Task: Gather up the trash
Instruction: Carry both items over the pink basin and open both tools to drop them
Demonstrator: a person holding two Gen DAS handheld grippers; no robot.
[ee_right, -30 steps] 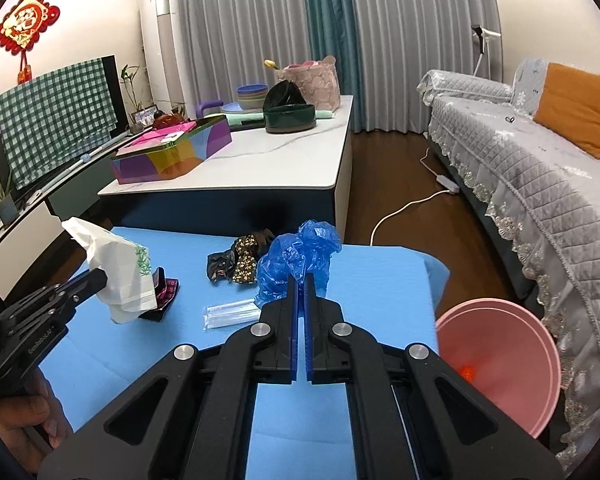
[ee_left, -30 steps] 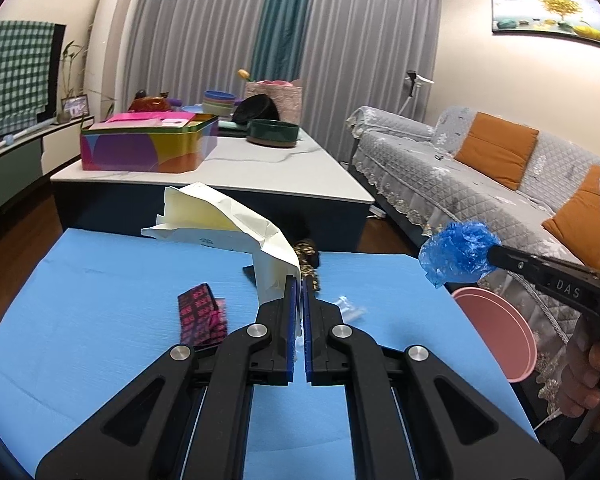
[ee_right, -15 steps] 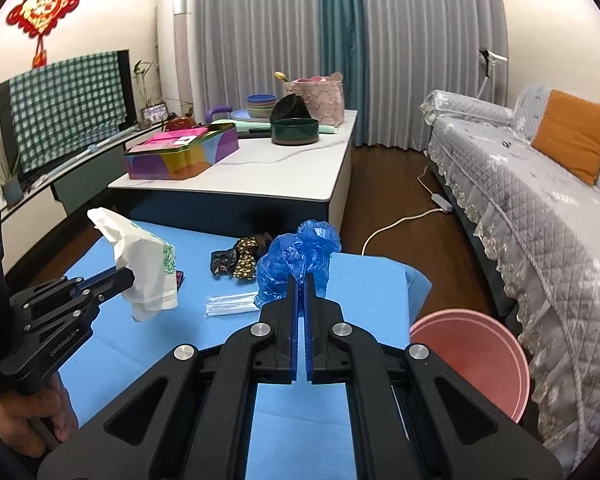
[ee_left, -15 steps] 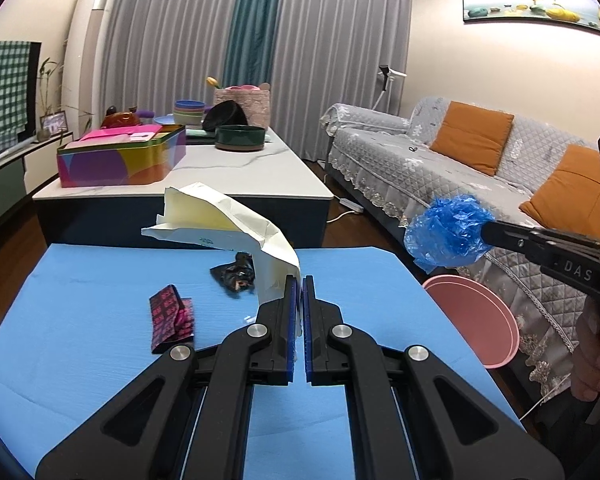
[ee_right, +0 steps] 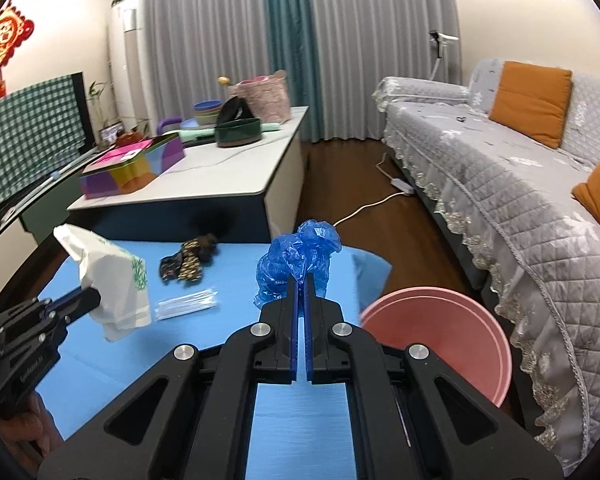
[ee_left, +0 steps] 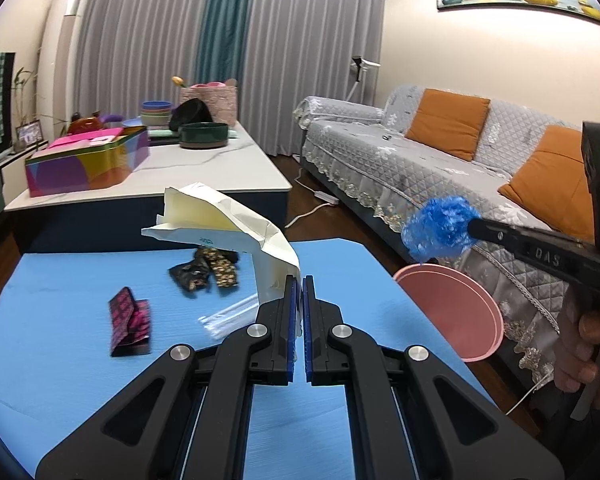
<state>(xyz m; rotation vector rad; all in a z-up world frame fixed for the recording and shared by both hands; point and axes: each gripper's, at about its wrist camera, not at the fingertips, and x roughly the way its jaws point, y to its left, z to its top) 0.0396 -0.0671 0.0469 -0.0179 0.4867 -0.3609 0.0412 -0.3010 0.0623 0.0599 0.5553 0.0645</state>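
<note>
Both tools are clamped on trash, the left tool (ee_left: 298, 280) on crumpled white paper (ee_left: 236, 226) above the blue bench (ee_left: 60, 360), the right tool (ee_right: 300, 280) on a crinkled blue plastic wad (ee_right: 300, 256) near the bench's right edge, and either light piece could drift past the round pink bin (ee_right: 440, 332) beside that edge if let go before it is over the rim.

Twin wrist views (overlapping) over table (ee_left: 60, 280)

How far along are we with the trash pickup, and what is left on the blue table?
Nothing visibly lies in the pink bin yet. In hand: the left gripper is shut on the crumpled white paper, and the right gripper is shut on the blue plastic wad, held beside the bin. Left on the blue table: dark patterned wrappers, a red folded packet, a clear sleeve.
</note>
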